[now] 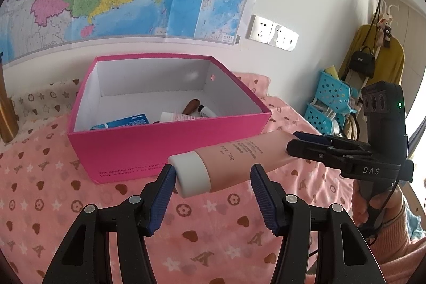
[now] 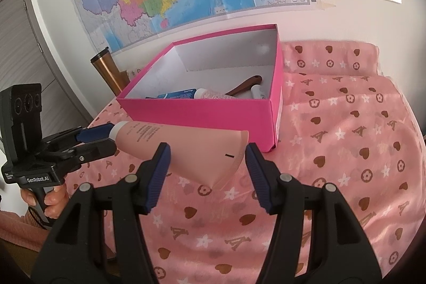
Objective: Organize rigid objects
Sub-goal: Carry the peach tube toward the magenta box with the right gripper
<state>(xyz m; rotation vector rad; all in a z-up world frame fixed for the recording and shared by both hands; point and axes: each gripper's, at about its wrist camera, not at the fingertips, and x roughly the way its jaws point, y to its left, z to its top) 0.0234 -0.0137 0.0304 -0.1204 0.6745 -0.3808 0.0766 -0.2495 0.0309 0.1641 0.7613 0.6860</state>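
Note:
A pink tube (image 1: 239, 159) with a white cap (image 1: 190, 175) hangs in the air in front of a pink box (image 1: 159, 145). My left gripper (image 1: 213, 188) grips its cap end: one pad presses the cap, the other the tube's body. My right gripper (image 2: 206, 167) is shut on the tube's (image 2: 186, 145) flat crimped end. Each gripper shows in the other's view, the right gripper (image 1: 295, 143) and the left gripper (image 2: 110, 136). The open box (image 2: 199, 111) holds a blue tube (image 1: 125, 121), a pink-white tube (image 1: 183, 116) and a brown handle (image 1: 193, 105).
Everything sits on a pink patterned bedspread (image 2: 346, 151) with a pillow (image 2: 330, 55) behind the box. A bronze tumbler (image 2: 106, 71) stands left of the box by the wall. Blue baskets (image 1: 330, 103) stand off the bed's right side. A hand (image 2: 56, 198) holds the left gripper.

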